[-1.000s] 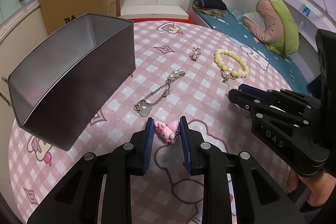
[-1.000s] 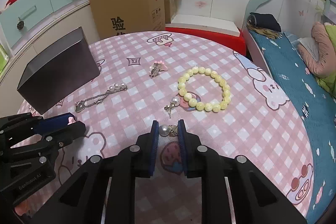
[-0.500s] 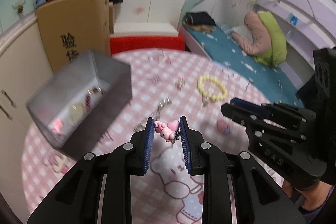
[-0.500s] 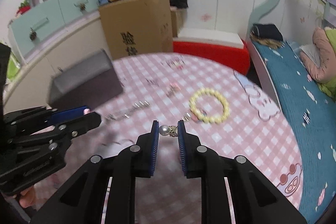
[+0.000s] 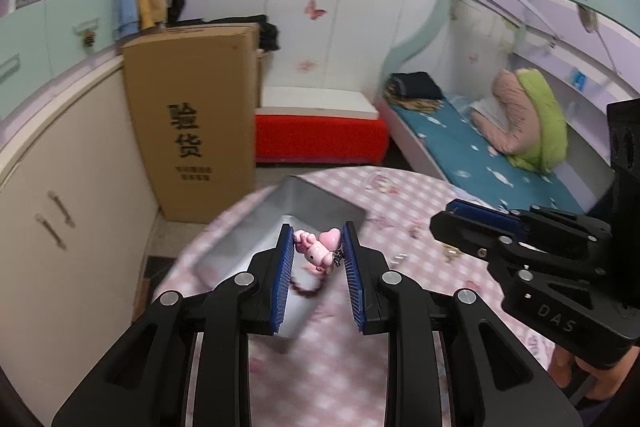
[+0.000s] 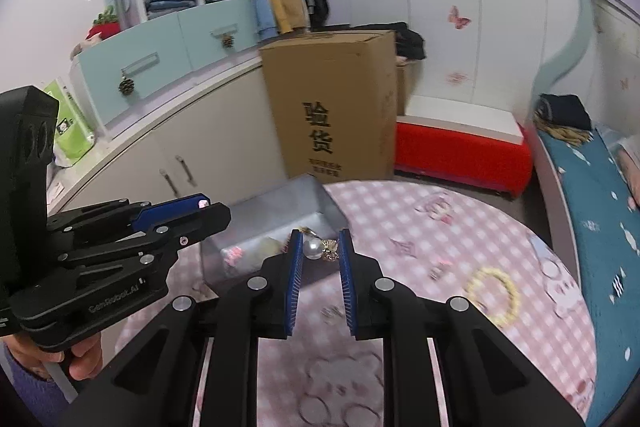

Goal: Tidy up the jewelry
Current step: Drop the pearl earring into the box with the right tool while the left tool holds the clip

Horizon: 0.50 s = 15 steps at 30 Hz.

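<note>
Left wrist view gives me my left gripper (image 5: 317,247) raised above the counter (image 5: 340,367), its fingers (image 5: 285,267) pinched on a pink charm (image 5: 318,249) with a small heart on top and a bit of dark chain hanging from it. That charm sits over the open grey box (image 5: 280,223) on the pink checked cloth; something dark red lies inside the box, too blurred for me to name. My right gripper (image 5: 460,223) shows at the right of this view, above the counter.

From the right wrist camera, the right gripper (image 6: 319,251) has its fingers (image 6: 296,267) closed narrow around a pearl earring (image 6: 320,249), pearl to the left and a gold piece to the right. It hangs just at the near edge of the grey box (image 6: 280,227), which holds some pale and pink items I cannot make out. A yellow bead bracelet (image 6: 492,291) lies on the counter (image 6: 400,227) well to the right. The left gripper (image 6: 192,213) reaches in from the left above the box, a fleck of pink showing at its tip
</note>
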Tool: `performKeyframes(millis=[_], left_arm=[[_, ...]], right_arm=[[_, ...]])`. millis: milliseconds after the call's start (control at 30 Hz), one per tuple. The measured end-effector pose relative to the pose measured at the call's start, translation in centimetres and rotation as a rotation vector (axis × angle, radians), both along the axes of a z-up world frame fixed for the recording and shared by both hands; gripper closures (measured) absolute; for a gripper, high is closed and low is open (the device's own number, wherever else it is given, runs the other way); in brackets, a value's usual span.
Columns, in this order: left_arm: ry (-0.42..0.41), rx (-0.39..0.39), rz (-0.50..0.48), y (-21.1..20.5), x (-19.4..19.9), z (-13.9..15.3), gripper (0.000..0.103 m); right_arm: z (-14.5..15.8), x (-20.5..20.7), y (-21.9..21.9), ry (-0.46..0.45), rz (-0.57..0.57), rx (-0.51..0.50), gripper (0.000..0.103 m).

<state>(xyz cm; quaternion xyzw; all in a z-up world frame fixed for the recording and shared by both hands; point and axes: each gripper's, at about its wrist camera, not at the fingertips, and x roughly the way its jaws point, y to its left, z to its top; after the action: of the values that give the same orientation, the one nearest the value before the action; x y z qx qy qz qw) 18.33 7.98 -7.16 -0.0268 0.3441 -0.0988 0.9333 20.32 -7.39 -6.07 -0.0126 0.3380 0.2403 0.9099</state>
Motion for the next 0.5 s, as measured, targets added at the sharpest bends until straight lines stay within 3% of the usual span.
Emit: performKeyframes(millis=[167,500], left_arm=[[0.037,0.000,0.047,2.5,0.9,-0.9,0.078],[0.098,-0.005,0.039,3.5,2.5,-3.8,0.078]], right_arm=[[-0.3,1.3,3.1,0.020,0.044,-0.008,0.085],[-2.7,3.4,6.1,0.086,0.071,-0.038,0.085]])
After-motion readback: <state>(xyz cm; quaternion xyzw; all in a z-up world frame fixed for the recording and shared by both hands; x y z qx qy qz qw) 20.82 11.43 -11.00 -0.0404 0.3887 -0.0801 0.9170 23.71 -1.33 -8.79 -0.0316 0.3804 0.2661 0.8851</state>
